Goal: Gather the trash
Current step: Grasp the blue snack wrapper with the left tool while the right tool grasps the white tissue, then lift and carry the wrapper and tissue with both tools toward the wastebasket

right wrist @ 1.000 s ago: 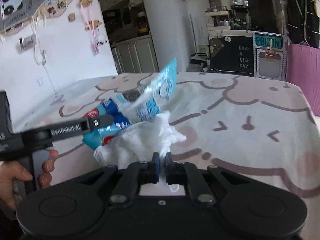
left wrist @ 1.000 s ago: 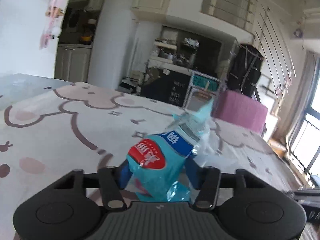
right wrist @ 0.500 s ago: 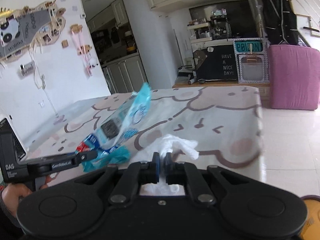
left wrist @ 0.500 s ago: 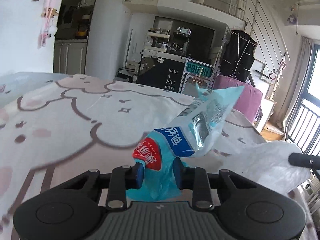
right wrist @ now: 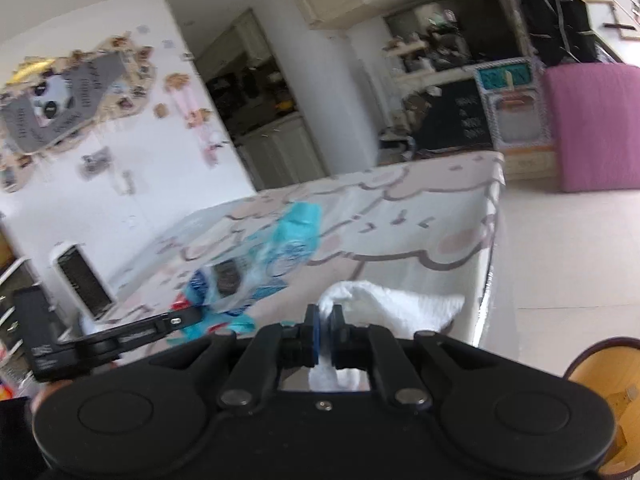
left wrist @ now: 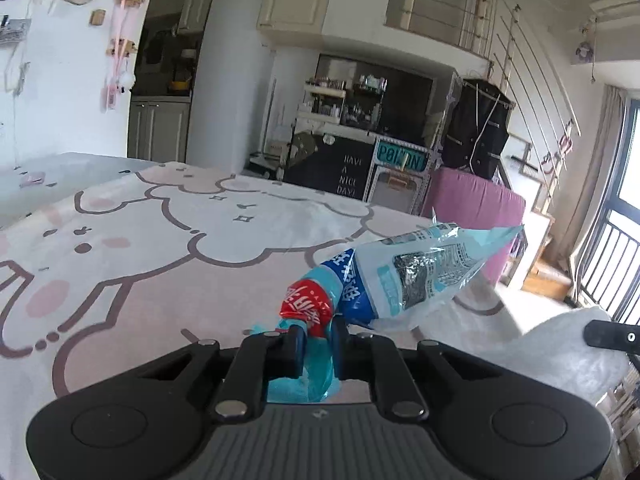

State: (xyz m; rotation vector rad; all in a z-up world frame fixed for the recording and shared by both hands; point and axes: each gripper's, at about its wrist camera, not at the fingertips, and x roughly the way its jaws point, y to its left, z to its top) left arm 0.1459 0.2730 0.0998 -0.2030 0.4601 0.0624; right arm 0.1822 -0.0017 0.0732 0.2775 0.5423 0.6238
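My left gripper is shut on a crumpled blue, red and white snack wrapper and holds it above the table. The wrapper sticks out forward and to the right. It also shows in the right wrist view, with the left gripper at the lower left. My right gripper is shut on a crumpled white tissue, held past the table's corner. The tissue also shows in the left wrist view, beside a black fingertip of the right gripper.
The table wears a pink and white cartoon cloth. Its right edge drops to a pale tiled floor. A round yellow-lined bin stands at the lower right. A pink mattress leans at the back.
Both grippers have swung right, off toward the table's corner, each still holding its trash. The yellow bin has come further into the right wrist view.
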